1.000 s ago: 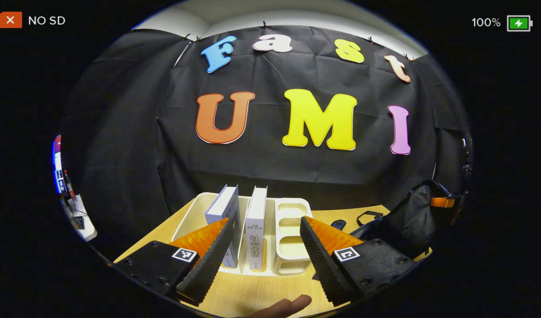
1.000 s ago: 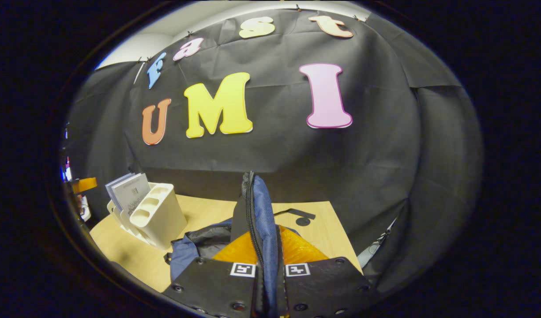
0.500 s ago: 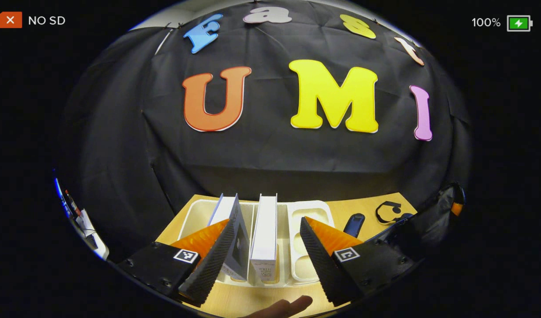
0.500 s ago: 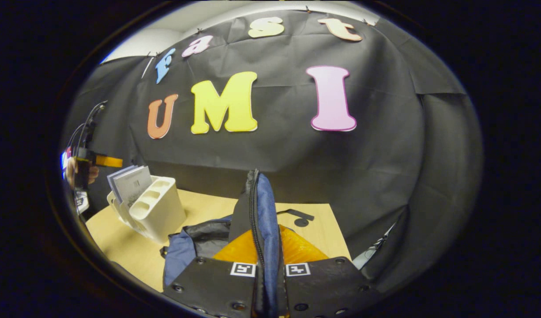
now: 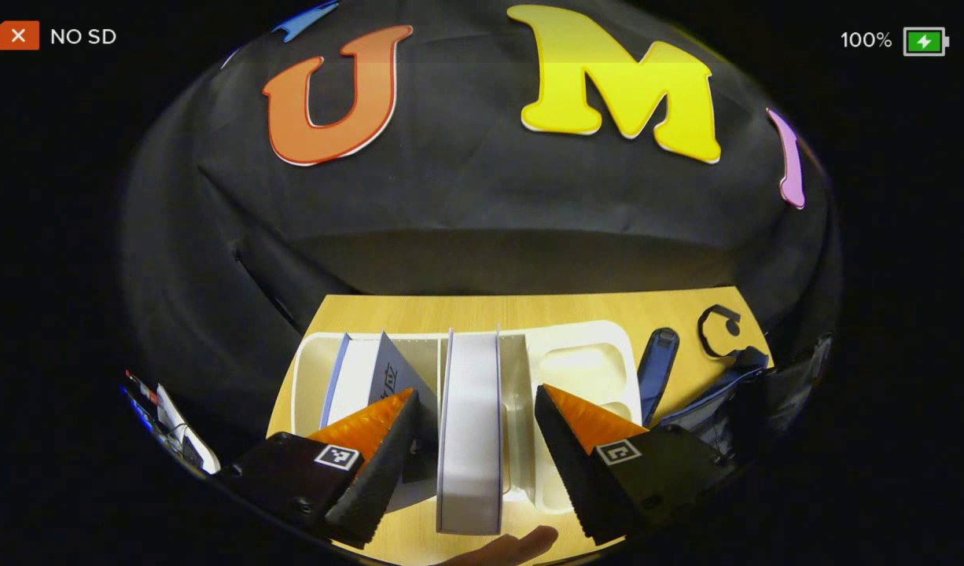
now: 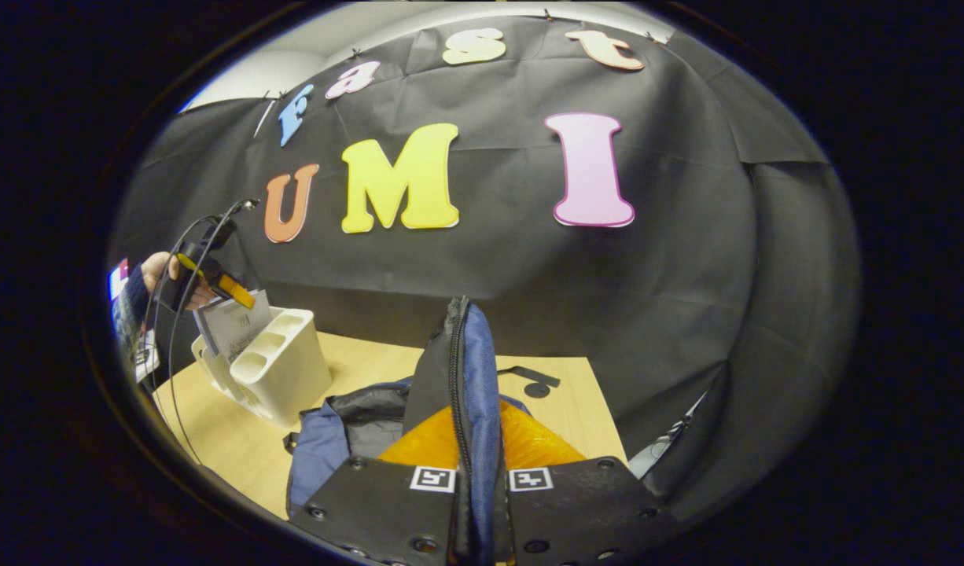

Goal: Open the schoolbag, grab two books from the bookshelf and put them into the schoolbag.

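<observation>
Over the white bookshelf (image 5: 317, 369) on the table (image 5: 529, 310), left tongs (image 5: 476, 424) hang open w/ the upright white book (image 5: 470, 432) btwn the fingers, not touching. Right tongs (image 6: 482, 479) are clamped on the schoolbag (image 6: 470, 369) flap edge, held up; bag sits right of shelf.

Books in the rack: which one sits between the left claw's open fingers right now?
The upright white book in the rack's middle slot, top edge centred under the left claw. The other book leans tilted, outside the left finger.
</observation>
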`<state>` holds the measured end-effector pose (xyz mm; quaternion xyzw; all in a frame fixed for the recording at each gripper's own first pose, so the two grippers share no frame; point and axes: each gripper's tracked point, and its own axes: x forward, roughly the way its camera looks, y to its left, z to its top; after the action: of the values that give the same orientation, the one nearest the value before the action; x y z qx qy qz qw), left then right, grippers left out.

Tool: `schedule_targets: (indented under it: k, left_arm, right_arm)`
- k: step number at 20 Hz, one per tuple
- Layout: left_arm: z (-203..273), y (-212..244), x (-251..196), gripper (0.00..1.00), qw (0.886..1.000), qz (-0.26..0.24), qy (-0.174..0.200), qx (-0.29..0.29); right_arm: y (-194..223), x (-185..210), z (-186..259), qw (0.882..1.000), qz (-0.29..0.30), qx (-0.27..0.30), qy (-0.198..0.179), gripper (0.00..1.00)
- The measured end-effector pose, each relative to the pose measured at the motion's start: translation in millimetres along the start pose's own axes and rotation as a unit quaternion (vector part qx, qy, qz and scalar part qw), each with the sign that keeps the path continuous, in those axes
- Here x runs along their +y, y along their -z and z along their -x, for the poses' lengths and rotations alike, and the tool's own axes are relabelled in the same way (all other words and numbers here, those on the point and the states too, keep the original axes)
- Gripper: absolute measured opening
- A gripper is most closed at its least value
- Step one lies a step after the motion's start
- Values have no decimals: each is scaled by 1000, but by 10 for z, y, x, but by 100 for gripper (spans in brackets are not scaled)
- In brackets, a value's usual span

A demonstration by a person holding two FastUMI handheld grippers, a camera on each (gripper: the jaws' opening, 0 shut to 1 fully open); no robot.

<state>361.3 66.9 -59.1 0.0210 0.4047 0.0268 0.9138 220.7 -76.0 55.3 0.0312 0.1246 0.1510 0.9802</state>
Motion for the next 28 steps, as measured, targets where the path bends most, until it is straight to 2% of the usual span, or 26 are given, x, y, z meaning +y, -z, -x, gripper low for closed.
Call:
schedule_targets:
  k: [3,4,6,7,9,10,11,15,16,18,19,21,25,28]
  left_arm:
    - [-263,132,-56,89,999,-16,-5,47]
    - [-366,223,-81,87,997,-19,6,70]
    - [-433,341,-84,76,995,-23,12,97]
    - [-467,378,-86,66,994,-22,14,109]
    - [-546,452,-119,55,992,-18,29,123]
    - [-542,447,-136,59,992,-17,32,124]
    - [-538,450,-147,46,992,-15,33,125]
    - [-473,521,-191,53,991,-18,39,129]
    - [-431,535,-196,49,991,-16,38,125]
    - [-298,517,-158,53,994,-6,28,110]
    - [-207,502,-115,48,995,-2,19,100]
    - [-54,510,-38,48,997,5,5,78]
    - [361,640,-58,48,998,24,27,49]
    - [640,856,-11,48,999,14,33,36]
  right_arm:
    - [29,12,-24,1000,7,3,0,11]
    - [36,19,-33,1000,10,4,-2,11]
    - [40,14,-52,1000,11,5,-2,11]
    - [46,14,-57,1000,9,6,-3,11]
    - [59,9,-61,1000,9,8,-2,11]
    - [64,0,-62,1000,10,8,-2,11]
    - [94,-6,-66,1000,9,10,-1,11]
    - [125,-38,-73,1000,6,13,3,11]
    - [133,-38,-78,1000,4,14,3,11]
    - [151,-52,-101,1000,1,17,6,11]
    - [169,-42,-104,1000,1,18,6,11]
    - [175,-36,-108,1000,4,19,8,11]
    - [204,-5,-175,1000,3,24,5,11]
    - [247,22,-236,999,2,33,4,11]
